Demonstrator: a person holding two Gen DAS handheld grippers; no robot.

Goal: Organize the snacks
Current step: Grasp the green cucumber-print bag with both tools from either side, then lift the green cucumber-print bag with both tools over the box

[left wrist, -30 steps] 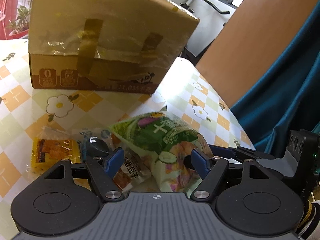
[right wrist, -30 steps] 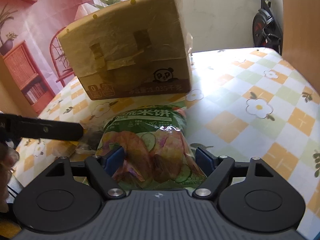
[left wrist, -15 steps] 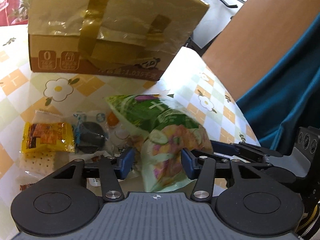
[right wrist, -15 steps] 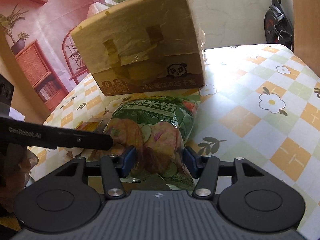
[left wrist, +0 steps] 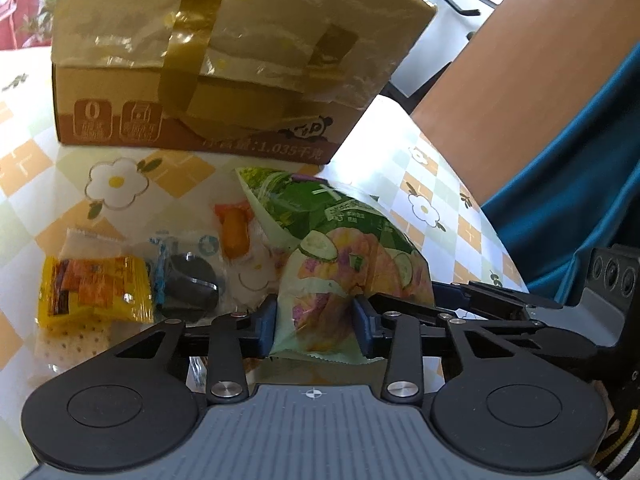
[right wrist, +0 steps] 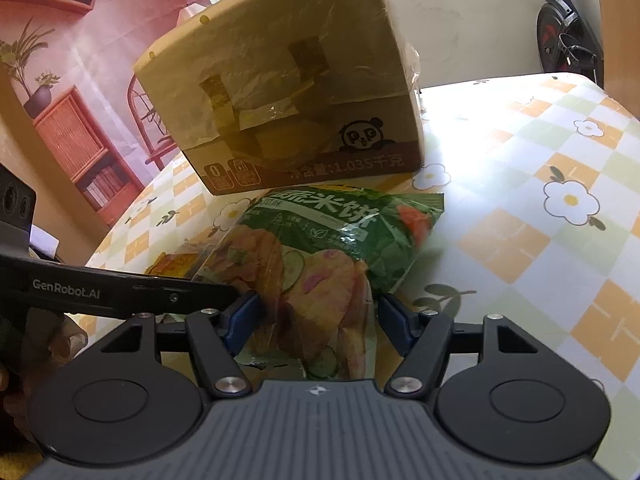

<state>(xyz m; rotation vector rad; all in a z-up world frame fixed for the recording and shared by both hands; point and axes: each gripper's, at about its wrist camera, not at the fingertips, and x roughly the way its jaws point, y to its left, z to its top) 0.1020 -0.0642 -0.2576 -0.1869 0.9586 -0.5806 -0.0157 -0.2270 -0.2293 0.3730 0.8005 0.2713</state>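
A green rice-cracker bag [left wrist: 344, 256] lies on the flowered tablecloth in front of a taped cardboard box [left wrist: 224, 64]. My left gripper [left wrist: 315, 326] is shut on the bag's near end, its blue pads pressing both sides. My right gripper [right wrist: 316, 322] is also closed around the same bag [right wrist: 332, 248] from the other side, pads touching it. Small snacks lie left of the bag: a yellow packet [left wrist: 96, 292], a dark round cookie pack [left wrist: 188, 280] and an orange sausage-like snack [left wrist: 234, 228].
The cardboard box [right wrist: 288, 92] stands close behind the snacks. The table [right wrist: 540, 240] edge runs along the right, with a blue curtain [left wrist: 580, 160] and a wooden panel beyond. A chair and a shelf stand at the far left in the right wrist view.
Both grippers have closed from wide open onto the green bag. The bag's near end is now pinched and lifted slightly between them.
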